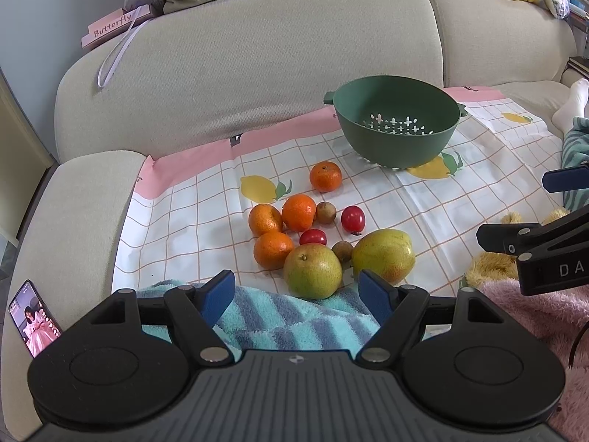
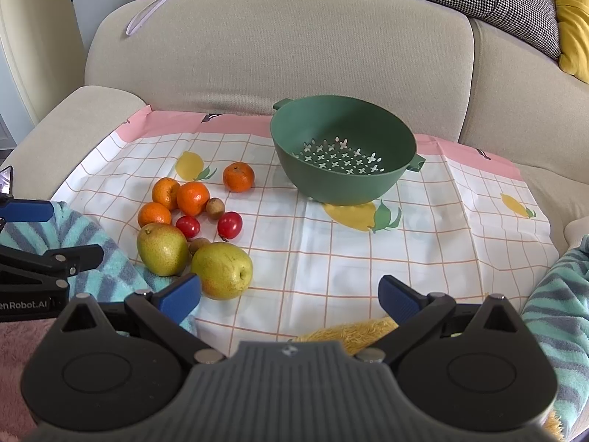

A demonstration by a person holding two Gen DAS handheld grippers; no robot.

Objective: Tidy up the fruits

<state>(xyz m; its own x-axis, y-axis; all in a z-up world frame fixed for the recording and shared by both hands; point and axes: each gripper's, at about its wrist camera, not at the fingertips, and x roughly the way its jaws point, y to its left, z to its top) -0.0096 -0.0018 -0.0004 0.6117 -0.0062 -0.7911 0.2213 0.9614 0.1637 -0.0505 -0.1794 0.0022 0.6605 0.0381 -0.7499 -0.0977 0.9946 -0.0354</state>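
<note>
A cluster of fruit lies on a checked mat (image 1: 206, 228) (image 2: 368, 258) spread over a sofa seat: two green-yellow pears (image 1: 313, 270) (image 1: 383, 256) (image 2: 162, 248) (image 2: 222, 270), several tangerines (image 1: 299, 212) (image 2: 193, 198), one tangerine apart (image 1: 325, 176) (image 2: 238, 176), two red tomatoes (image 1: 352, 219) (image 2: 229, 224) and two small brown fruits (image 1: 326, 212) (image 2: 215, 207). An empty green colander (image 1: 397, 125) (image 2: 344, 149) stands behind them. My left gripper (image 1: 296, 293) is open just in front of the nearer pear, holding nothing. My right gripper (image 2: 291, 294) is open over bare mat, right of the pears.
Beige sofa back and armrest (image 1: 73, 199) bound the mat. A striped teal towel (image 1: 287, 316) and pink blanket (image 1: 533, 316) lie at the near edge, with a yellow plush (image 2: 349, 331). A phone (image 1: 33, 316) rests on the armrest. A person's socked foot (image 1: 572, 107) is at right.
</note>
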